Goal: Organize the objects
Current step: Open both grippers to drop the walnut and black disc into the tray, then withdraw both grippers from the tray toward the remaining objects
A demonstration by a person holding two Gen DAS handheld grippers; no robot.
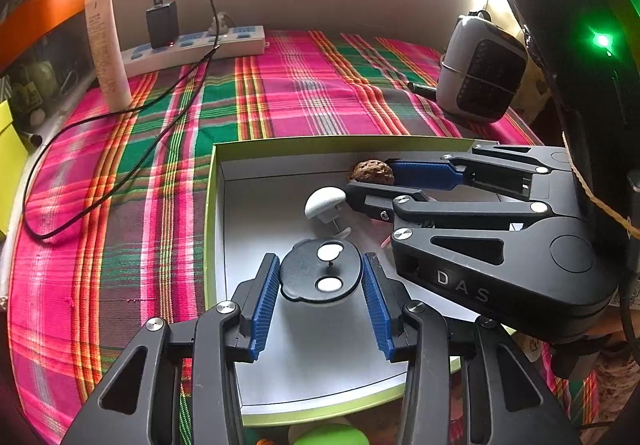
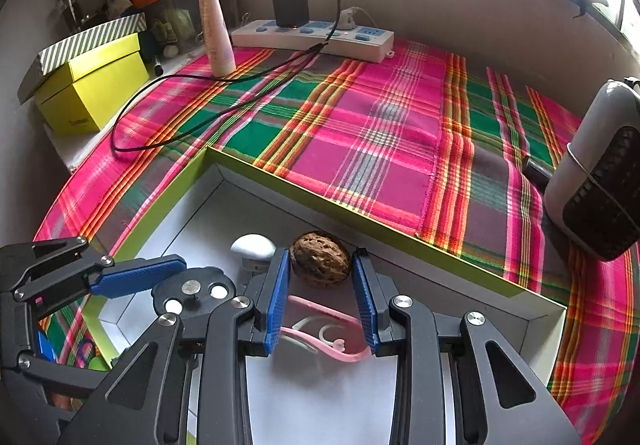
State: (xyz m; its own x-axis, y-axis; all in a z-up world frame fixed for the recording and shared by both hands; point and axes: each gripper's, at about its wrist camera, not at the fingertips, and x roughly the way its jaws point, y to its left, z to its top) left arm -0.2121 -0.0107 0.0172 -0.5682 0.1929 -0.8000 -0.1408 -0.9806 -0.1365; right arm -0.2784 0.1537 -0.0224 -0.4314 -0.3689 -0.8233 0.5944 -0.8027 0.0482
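Both tools angle down into the shallow green-edged box (image 1: 211, 205), likely the collecting spot. Left gripper (image 1: 320, 277) brackets the black disc (image 1: 316, 275) on the box floor, pads flanking it, contact uncertain. Right gripper (image 2: 322, 295) stands apart-jawed before the walnut (image 2: 320, 259), not pinching; pink loop (image 2: 324, 325) beneath. White knob (image 2: 253, 247) beside the walnut.
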